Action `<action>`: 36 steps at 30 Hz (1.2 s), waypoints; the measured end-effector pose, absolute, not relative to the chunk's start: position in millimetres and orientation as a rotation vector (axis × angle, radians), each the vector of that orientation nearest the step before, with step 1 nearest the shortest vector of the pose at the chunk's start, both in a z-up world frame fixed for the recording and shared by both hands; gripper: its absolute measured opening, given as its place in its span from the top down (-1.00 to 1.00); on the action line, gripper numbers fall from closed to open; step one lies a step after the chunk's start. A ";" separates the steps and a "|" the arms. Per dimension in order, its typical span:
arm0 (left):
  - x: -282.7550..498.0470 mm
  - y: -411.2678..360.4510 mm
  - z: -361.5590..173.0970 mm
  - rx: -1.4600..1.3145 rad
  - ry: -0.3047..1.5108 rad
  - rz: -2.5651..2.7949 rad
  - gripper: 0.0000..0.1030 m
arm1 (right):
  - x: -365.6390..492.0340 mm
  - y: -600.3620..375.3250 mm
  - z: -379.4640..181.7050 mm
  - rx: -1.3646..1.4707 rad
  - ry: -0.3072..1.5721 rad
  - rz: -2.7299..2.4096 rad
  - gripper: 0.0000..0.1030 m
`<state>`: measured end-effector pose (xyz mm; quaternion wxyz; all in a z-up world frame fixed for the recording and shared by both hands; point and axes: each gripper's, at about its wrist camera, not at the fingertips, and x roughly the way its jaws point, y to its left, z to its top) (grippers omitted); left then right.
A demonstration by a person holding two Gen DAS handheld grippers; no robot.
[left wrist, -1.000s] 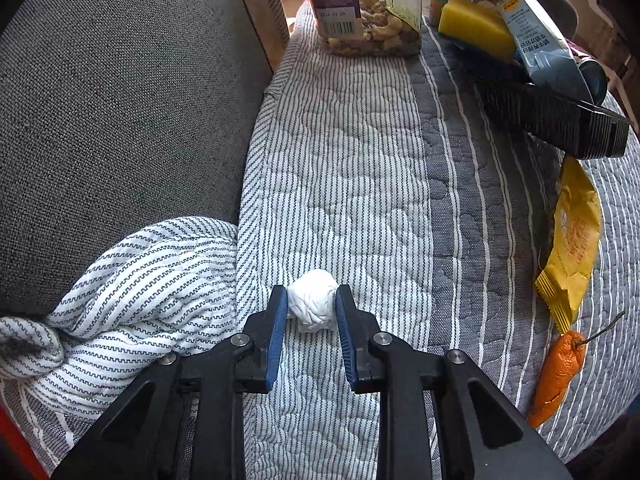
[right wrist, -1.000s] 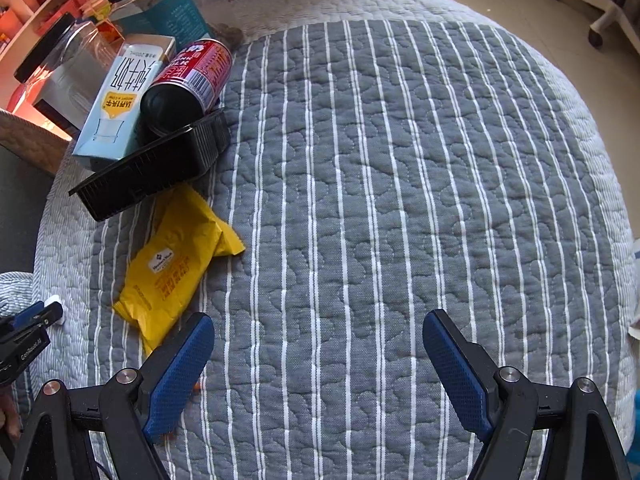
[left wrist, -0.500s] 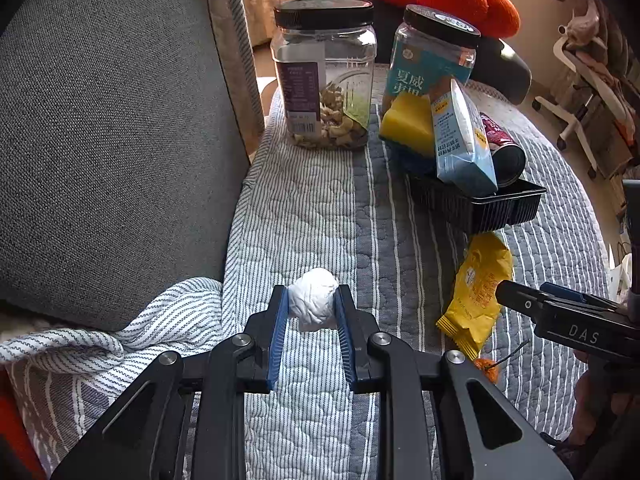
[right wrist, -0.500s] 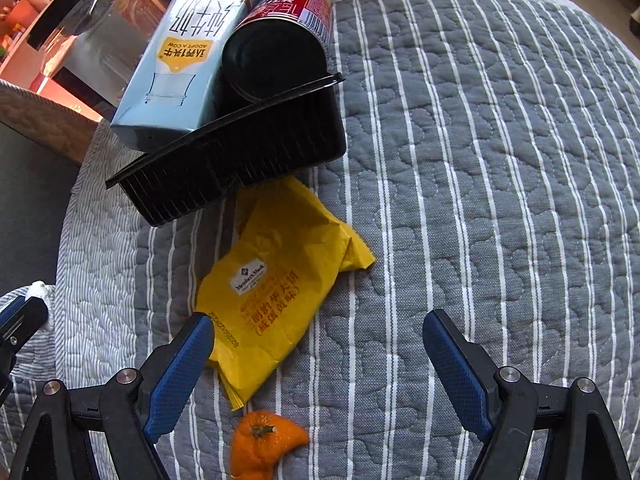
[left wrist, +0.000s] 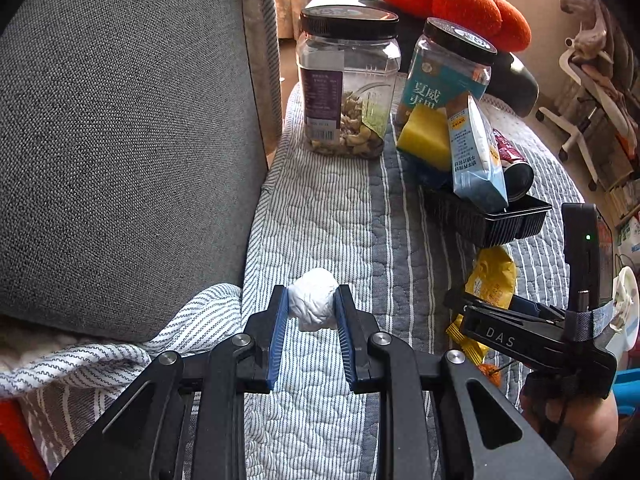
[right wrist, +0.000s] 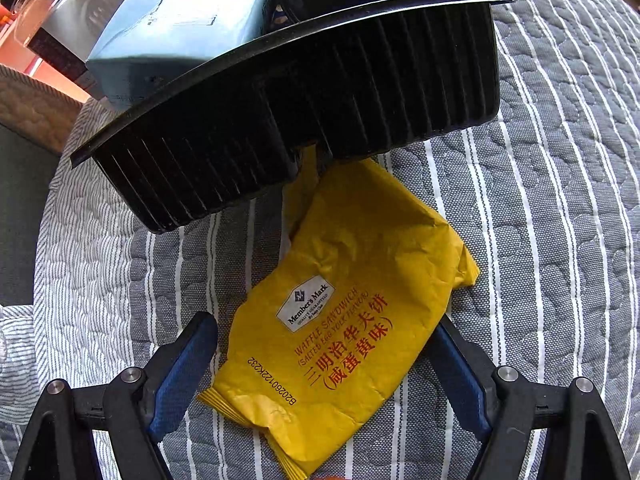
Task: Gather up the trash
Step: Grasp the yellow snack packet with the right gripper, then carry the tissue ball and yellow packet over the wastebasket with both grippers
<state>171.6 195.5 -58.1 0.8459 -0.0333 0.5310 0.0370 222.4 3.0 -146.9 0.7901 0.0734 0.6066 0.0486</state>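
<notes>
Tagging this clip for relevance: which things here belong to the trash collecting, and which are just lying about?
Job: paper ball in left claw; yellow wrapper between right claw's open, closing jaws; black tray; orange peel.

Lying about: nut jar; cushion; quilt.

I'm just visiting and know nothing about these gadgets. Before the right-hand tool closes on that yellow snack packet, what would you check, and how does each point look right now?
1. Left tool grips the crumpled white paper ball: ok.
2. Right tool straddles the yellow snack packet, its jaws just been closing: ok.
3. Pads pressing on the packet: not ok; the left pad stands apart.
4. Packet free to lift: not ok; its far end is tucked under the black ribbed plastic tray.
5. Tray holds steady if the packet is pulled: cannot tell; the pale blue carton leans in it.
</notes>
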 end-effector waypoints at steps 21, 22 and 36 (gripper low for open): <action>162.7 152.4 -55.3 -0.003 1.105 -0.035 0.50 | 199.3 -58.8 -118.6 0.176 1.299 0.140 0.80; 162.6 150.8 -55.3 -0.001 1.106 -0.039 0.50 | 198.5 -62.1 -119.4 0.185 1.303 0.144 0.81; 155.7 126.4 -42.2 0.033 1.066 -0.088 0.50 | 188.7 -128.6 -78.5 0.140 1.247 0.122 0.87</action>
